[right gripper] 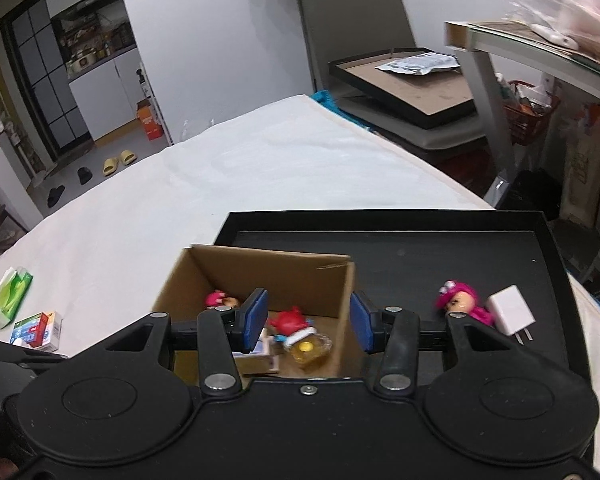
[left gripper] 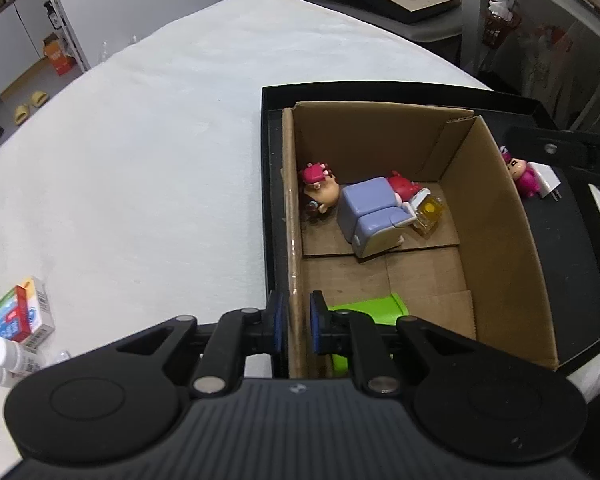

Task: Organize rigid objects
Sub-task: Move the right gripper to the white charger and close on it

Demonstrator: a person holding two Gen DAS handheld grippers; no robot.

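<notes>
Cardboard box [left gripper: 496,216], seated in the black tray [left gripper: 580,248], is clamped at its left wall by the left gripper [left gripper: 295,322] fingers. Beside the box, the pink figurine [right gripper: 462,300] is best approached squarely while the right gripper [right gripper: 309,322] fingers are held apart, empty.

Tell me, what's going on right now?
Left claw clamped on cardboard box wall. Right claw open, empty, above box. Pink doll, white charger on tray outside.

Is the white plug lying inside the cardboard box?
No, the white plug lies outside the cardboard box, on the black tray beside a pink figure.
</notes>
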